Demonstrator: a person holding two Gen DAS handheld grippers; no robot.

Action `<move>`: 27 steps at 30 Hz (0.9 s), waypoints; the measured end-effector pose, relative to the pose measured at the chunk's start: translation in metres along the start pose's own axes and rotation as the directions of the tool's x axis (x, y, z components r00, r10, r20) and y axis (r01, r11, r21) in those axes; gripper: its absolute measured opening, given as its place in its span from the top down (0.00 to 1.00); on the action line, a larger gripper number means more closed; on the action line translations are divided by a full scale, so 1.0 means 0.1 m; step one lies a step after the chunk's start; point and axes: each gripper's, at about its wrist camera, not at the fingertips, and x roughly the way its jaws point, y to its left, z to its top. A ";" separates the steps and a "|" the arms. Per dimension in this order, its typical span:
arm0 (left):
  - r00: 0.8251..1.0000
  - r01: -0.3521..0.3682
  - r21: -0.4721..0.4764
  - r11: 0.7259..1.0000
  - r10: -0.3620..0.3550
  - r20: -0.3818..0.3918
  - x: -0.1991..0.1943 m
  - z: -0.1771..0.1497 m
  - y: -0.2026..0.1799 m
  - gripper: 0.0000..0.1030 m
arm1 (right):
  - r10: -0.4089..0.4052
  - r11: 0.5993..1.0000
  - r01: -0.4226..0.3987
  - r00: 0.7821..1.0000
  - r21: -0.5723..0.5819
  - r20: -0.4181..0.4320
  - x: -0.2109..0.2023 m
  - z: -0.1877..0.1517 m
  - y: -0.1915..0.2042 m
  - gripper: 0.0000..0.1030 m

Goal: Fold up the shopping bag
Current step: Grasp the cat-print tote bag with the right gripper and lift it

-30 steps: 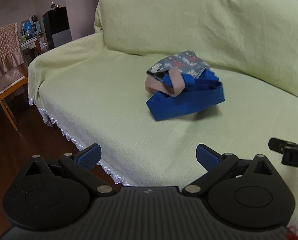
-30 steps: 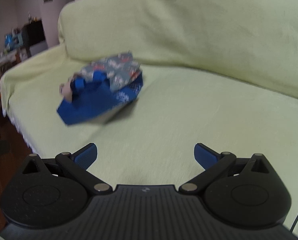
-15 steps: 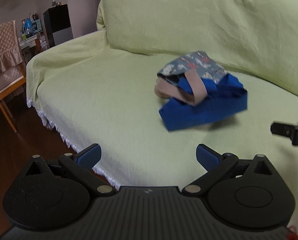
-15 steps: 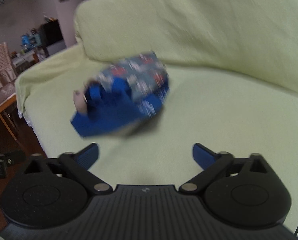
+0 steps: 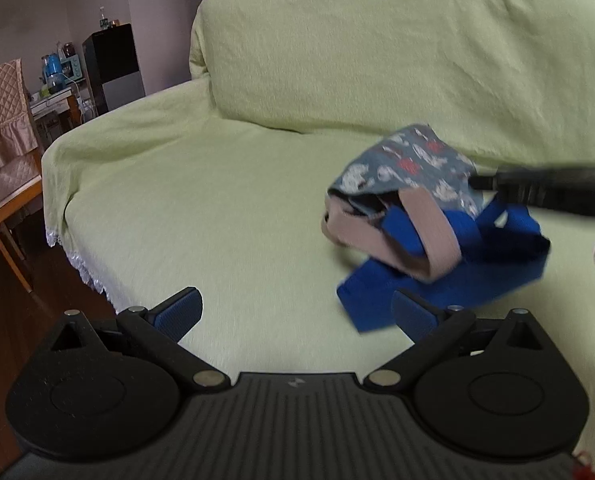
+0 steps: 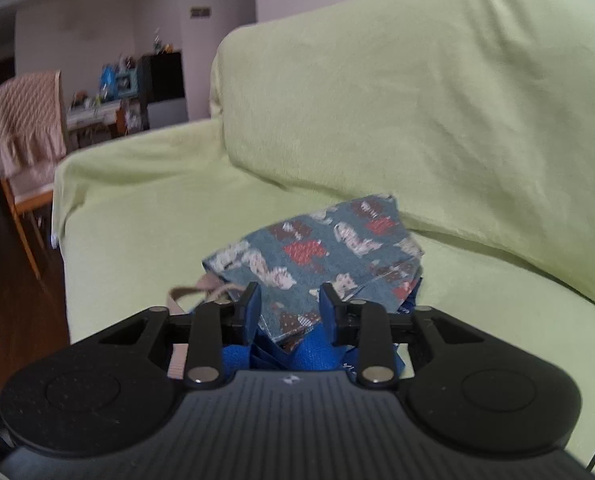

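Note:
The shopping bag (image 5: 417, 196) lies crumpled on the green sofa seat: grey-blue patterned cloth on top, a bright blue lining below and tan handles (image 5: 425, 236) looped in front. My left gripper (image 5: 297, 312) is open and empty, just in front of the bag's blue edge. In the right wrist view the bag (image 6: 321, 256) fills the middle. My right gripper (image 6: 289, 304) has its jaws narrowed around the bag's patterned edge, with a gap still between them. The right gripper also shows in the left wrist view (image 5: 537, 188), over the bag's far side.
The sofa (image 5: 257, 184) is draped in a light green cover with a white lace hem at its left front edge. A wooden chair (image 5: 5, 152) with a quilted pink cover stands to the left on the dark wood floor. A black cabinet (image 5: 113, 68) stands beyond.
Both grippers have moved in toward the bag. The right gripper's jaws have narrowed from wide open and now straddle the patterned edge. The left gripper stays open.

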 end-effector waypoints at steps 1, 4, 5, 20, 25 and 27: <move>1.000 0.004 -0.002 1.000 -0.004 -0.001 0.03 0.01 0.00 0.01 | -0.003 1.000 0.003 0.999 0.000 -0.041 0.06 -0.09 -0.02 0.86; 1.000 0.019 -0.004 1.000 -0.019 -0.008 0.11 -0.01 -0.01 0.01 | -0.006 1.000 0.009 0.987 0.015 -0.160 0.17 -0.43 -0.09 0.87; 1.000 0.024 -0.003 1.000 -0.024 -0.016 0.14 -0.03 -0.02 0.01 | -0.003 1.000 0.007 0.982 0.021 -0.190 0.18 -0.56 -0.11 0.87; 0.999 -0.009 -0.019 1.000 0.008 -0.051 0.37 -0.08 0.00 0.01 | -0.108 0.972 0.093 0.993 -0.214 -0.057 0.54 -0.25 0.48 0.50; 0.998 -0.007 -0.014 1.000 0.006 -0.057 0.34 -0.12 -0.01 0.01 | -0.194 0.972 0.194 0.981 -0.135 0.009 0.51 -0.14 0.23 0.97; 0.998 0.000 -0.018 1.000 -0.001 -0.056 0.29 -0.15 0.01 0.01 | -0.245 0.963 0.254 0.964 -0.092 0.099 0.22 -0.04 0.06 0.98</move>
